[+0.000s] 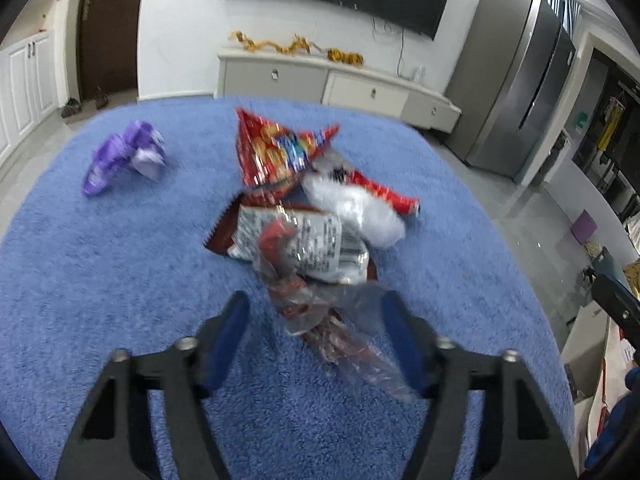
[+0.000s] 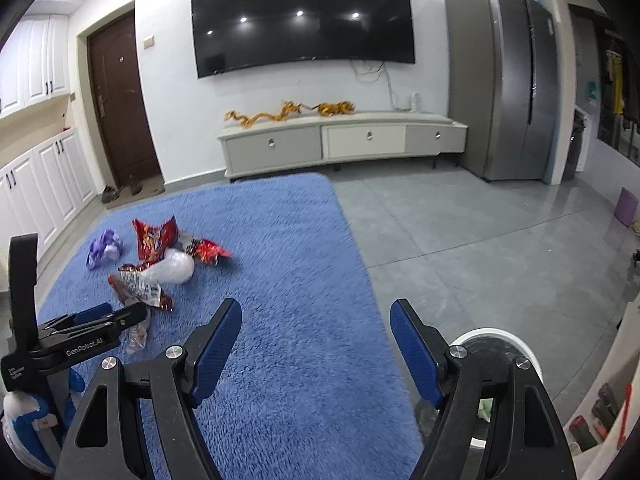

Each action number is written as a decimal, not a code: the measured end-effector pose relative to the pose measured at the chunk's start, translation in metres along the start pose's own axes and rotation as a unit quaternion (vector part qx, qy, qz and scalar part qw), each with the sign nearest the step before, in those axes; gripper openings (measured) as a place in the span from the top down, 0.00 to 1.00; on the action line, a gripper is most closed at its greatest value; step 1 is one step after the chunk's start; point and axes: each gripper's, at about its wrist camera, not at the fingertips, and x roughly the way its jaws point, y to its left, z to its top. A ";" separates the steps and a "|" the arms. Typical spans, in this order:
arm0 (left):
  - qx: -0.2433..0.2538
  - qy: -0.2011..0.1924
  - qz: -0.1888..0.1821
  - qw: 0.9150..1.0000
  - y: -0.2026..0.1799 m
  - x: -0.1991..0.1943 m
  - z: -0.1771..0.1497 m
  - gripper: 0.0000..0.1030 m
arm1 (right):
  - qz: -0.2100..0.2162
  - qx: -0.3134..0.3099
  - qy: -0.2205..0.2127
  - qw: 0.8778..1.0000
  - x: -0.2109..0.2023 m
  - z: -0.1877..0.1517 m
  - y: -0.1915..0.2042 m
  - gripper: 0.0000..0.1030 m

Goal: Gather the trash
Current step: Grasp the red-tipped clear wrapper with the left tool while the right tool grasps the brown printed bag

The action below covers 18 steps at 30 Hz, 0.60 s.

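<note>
A home living room is showing here. A large wall-mounted television (image 2: 302,16) is hanging at 12 o'clock above a low cabinet with 3 drawers (image 2: 344,140). A brown entry door (image 2: 122,100) is standing at 10 o'clock, a steel refrigerator (image 2: 508,76) at 2 o'clock. A shaggy blue rug (image 2: 280,248) is covering part of the grey tiled floor (image 2: 480,240).

A blue shag rug (image 2: 288,264) carries heaped snack wrappers (image 1: 304,216) and a purple wrapper (image 1: 124,156).
</note>
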 end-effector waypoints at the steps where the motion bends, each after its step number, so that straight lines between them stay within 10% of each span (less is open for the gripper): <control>1: -0.003 0.007 -0.005 1.000 0.003 0.004 0.000 0.59 | 0.008 0.000 0.005 1.000 0.005 -0.001 0.001 0.27; 8: -0.056 0.008 -0.023 0.998 0.032 0.001 -0.002 0.84 | 0.077 -0.026 0.033 0.996 0.044 -0.001 0.032 0.27; 18: -0.068 -0.029 0.044 0.996 0.072 -0.024 -0.003 0.85 | 0.218 -0.055 0.094 0.970 0.102 0.003 0.099 0.29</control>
